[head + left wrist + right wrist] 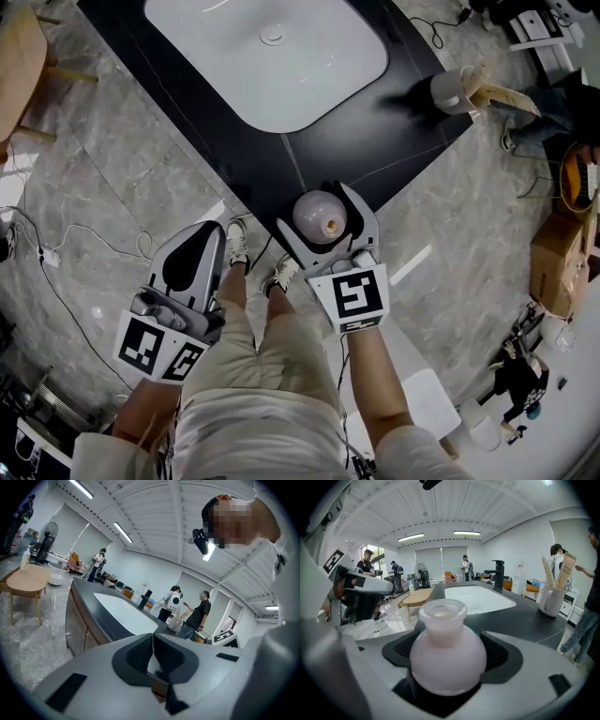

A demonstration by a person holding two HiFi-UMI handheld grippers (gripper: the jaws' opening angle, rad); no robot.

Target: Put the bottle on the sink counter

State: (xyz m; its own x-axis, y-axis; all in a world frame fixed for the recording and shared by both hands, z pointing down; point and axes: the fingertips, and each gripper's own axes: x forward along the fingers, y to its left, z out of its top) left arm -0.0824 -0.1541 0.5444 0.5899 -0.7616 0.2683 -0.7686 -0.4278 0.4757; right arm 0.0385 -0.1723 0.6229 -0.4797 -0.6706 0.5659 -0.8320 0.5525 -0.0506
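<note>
Beige shorts (239, 394) and two forearms fill the bottom of the head view, each arm ending in a cube (354, 295) with black-and-white square markers, the only print that can be made out. Just past the two shoes (236, 242), the right gripper (328, 208) clamps its jaws on either side of the one bottle (314, 217), a round, pale pink bottle with a short neck. It sits at the near corner of the black counter (309, 155); whether it touches the top cannot be told. The left gripper (204, 236) hangs lower, over the grey floor (112, 178), jaws pressed together with nothing between them.

From above, the counter shows one white basin (272, 66) and one cup (455, 89) of wooden utensils near its right corner. A wooden table (19, 56) stands at the left edge, and a cardboard box (558, 253) lies at the right.

Only the gripper views show the single black faucet (499, 573) behind the basin. The right gripper (446, 667) view shows the bottle (443, 639) upright between the dark pads (501, 656), its mouth open, and at least five people standing in the room. The left gripper (152, 644) view shows the jaws meeting in a thin seam, the counter's cabinet front (77, 625), three people standing farther off, and the wearer overhead.
</note>
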